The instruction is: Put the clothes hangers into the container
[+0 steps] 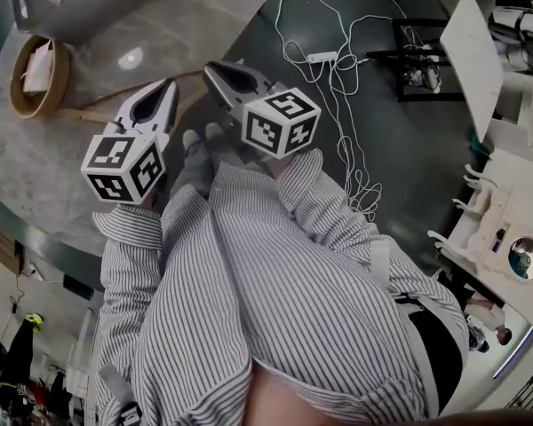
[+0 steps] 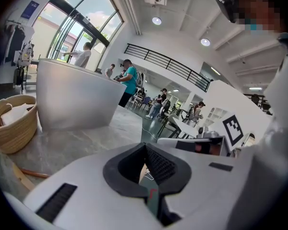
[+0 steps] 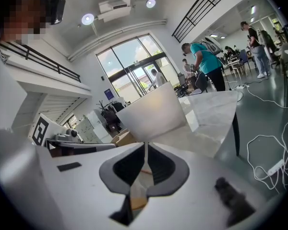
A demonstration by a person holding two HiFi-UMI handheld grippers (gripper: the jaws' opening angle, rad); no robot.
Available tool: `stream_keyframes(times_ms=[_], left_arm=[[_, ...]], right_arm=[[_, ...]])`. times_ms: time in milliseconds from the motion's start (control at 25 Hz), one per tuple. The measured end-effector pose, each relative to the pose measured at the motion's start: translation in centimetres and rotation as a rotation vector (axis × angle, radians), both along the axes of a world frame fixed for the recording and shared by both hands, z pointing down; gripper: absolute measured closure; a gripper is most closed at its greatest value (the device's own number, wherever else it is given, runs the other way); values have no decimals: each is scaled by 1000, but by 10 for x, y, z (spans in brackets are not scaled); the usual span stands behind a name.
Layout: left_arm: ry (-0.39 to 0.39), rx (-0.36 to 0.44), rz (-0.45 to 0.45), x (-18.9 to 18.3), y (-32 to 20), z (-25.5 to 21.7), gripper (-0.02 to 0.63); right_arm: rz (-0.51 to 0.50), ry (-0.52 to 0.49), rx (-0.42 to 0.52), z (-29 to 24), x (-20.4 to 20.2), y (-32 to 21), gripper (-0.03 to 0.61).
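Closest in, the person's striped shirt fills the lower part of the head view, with both arms stretched forward over the marble table. The left gripper and the right gripper point out side by side and slightly downward. This looks like an approach posture rather than a carry. In its own view, the left gripper has its pads closed together with nothing between them. The right gripper is likewise closed and empty. Neither can take anything until its jaws part.

Under the two tips lies what seems to be a wooden hanger. One thin arm runs from just beside the woven basket toward the grippers, and the rest is hidden beneath them. The left gripper view shows a strip of it flat on the table, on the near side of the basket. Lying flat like that, it probably needs a pinch on one arm to lift.

Beyond the basket and close beside it stands a large grey tub, which I take to be the container. It is open-topped and within reach of the hanger, so the move should be short. Well away from the basket, off the table, a white cable trails across the dark floor.
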State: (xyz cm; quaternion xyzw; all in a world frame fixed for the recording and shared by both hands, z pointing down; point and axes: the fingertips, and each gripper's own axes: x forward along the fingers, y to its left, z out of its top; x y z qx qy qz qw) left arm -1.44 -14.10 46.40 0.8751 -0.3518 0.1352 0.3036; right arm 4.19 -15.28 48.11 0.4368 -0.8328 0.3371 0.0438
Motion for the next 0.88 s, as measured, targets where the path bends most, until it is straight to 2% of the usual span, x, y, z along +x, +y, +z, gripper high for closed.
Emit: stream_keyframes(times_ms=[880], left_arm=[[-25,-167,2,-7,19,73,603]], right_arm=[[-5,4,-218,92,18,19,560]])
